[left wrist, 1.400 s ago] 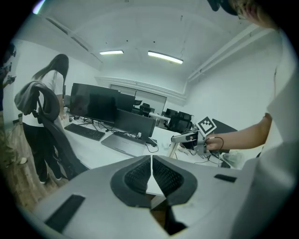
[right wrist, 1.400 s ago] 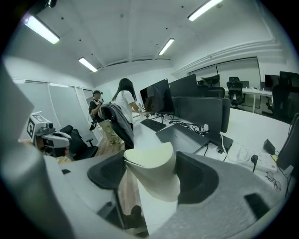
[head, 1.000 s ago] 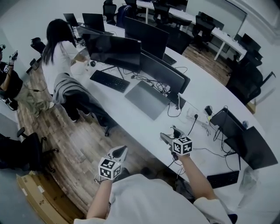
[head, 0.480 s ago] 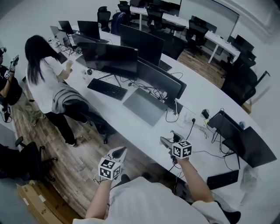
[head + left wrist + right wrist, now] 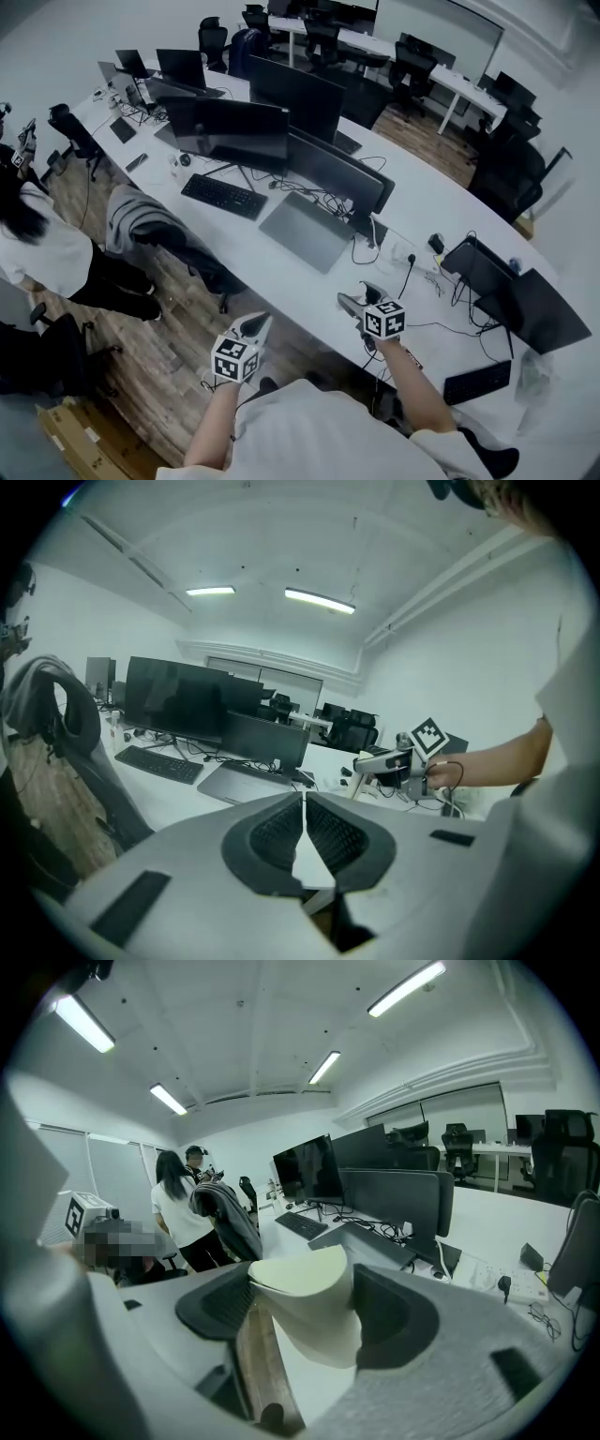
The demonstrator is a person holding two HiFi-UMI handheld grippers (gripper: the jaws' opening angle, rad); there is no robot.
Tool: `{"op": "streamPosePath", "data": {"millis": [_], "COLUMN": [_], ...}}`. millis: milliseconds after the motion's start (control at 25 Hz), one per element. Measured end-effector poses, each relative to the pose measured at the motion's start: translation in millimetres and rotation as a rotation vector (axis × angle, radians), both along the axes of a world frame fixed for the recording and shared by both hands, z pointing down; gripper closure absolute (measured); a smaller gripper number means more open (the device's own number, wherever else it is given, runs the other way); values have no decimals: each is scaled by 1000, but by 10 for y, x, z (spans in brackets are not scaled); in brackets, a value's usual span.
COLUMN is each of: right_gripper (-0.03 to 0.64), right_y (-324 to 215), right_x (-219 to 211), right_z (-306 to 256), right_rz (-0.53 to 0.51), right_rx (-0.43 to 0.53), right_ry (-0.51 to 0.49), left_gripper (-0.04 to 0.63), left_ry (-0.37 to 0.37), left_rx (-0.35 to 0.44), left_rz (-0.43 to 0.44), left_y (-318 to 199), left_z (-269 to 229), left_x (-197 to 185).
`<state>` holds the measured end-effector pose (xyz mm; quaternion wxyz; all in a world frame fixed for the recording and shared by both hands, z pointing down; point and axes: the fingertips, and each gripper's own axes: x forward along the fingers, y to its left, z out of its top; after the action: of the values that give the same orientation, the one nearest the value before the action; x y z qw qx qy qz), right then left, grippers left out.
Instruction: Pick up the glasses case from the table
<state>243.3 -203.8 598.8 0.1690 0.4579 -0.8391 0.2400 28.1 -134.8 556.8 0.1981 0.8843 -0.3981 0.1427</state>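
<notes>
The glasses case (image 5: 307, 1305) is a cream-white, rounded shell, and my right gripper (image 5: 309, 1324) is shut on it, the dark pads pressing on both its sides. In the head view the right gripper (image 5: 359, 302) hangs over the near edge of the white desk (image 5: 441, 211); the case is hard to make out there. My left gripper (image 5: 255, 325) is lower left, off the desk above the wooden floor. Its pads meet with nothing between them in the left gripper view (image 5: 304, 810). That view also shows the right gripper (image 5: 375, 763) to its right.
On the long curved desk stand several dark monitors (image 5: 244, 129), a keyboard (image 5: 225, 197), a closed grey laptop (image 5: 305, 232), cables and a power strip (image 5: 424, 267). A chair with a grey jacket (image 5: 141, 220) stands by the desk. A person (image 5: 42, 258) is at the far left.
The long-haired person has walked from the desk's far end to the picture's left edge. Both grippers stay nearly where they were, the right still shut on the case.
</notes>
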Motion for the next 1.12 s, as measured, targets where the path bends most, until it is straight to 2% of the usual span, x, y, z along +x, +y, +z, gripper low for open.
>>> {"op": "streamPosePath", "data": {"millis": [1120], "right_gripper": [278], "right_y": [15], "right_x": [-135], "right_z": [51], "right_rz": [-40], "right_rx": [4], "right_ry": [19], "left_gripper": [584], "left_ry": [-14], "left_rx": [0], "left_rz": [25], "left_y": [-62], "left_z": [28], "left_x": [113]}}
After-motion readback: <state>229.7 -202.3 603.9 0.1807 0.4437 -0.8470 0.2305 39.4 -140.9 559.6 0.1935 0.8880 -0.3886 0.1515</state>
